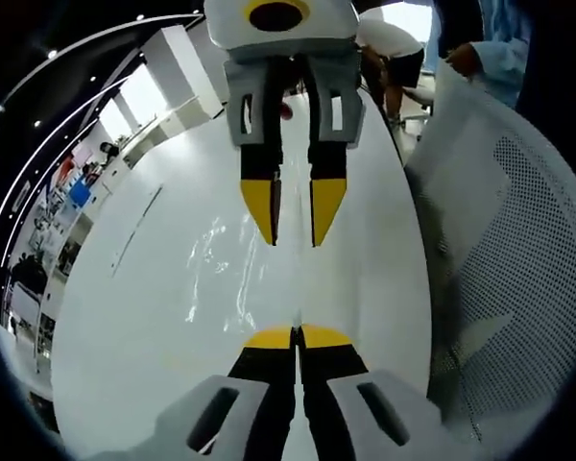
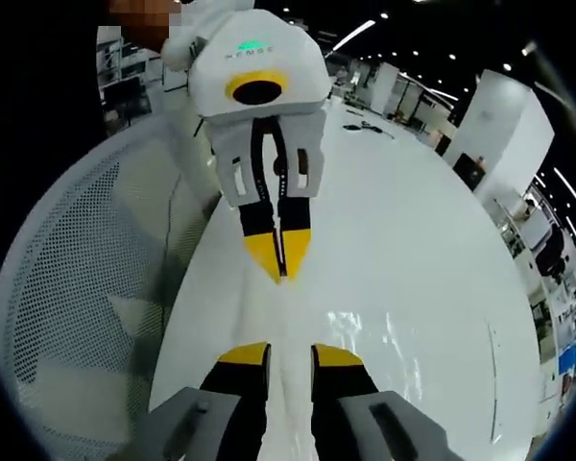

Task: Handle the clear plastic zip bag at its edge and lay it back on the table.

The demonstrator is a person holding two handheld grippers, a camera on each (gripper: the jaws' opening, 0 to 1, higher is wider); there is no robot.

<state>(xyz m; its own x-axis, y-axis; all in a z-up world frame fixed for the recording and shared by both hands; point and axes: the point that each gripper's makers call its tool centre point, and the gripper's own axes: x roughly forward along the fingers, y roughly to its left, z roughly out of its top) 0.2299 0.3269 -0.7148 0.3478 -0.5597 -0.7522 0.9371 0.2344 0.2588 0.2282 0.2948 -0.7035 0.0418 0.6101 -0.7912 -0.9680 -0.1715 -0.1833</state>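
Pinching zip bag [image 1: 232, 252] edge: left gripper [image 1: 297, 336] clamped shut; right gripper [image 2: 290, 353] parted. Best lowered flat onto white table [image 1: 125, 317], released gently.

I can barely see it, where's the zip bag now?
The bag lies flat on the white table between the two grippers, beside the mesh chair.

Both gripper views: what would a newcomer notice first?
Two yellow-tipped grippers face each other over the white table: the left gripper with fingers closed, the right gripper with fingers apart. Between them glints the clear zip bag, lying on the table; a white mesh chair stands beside it.
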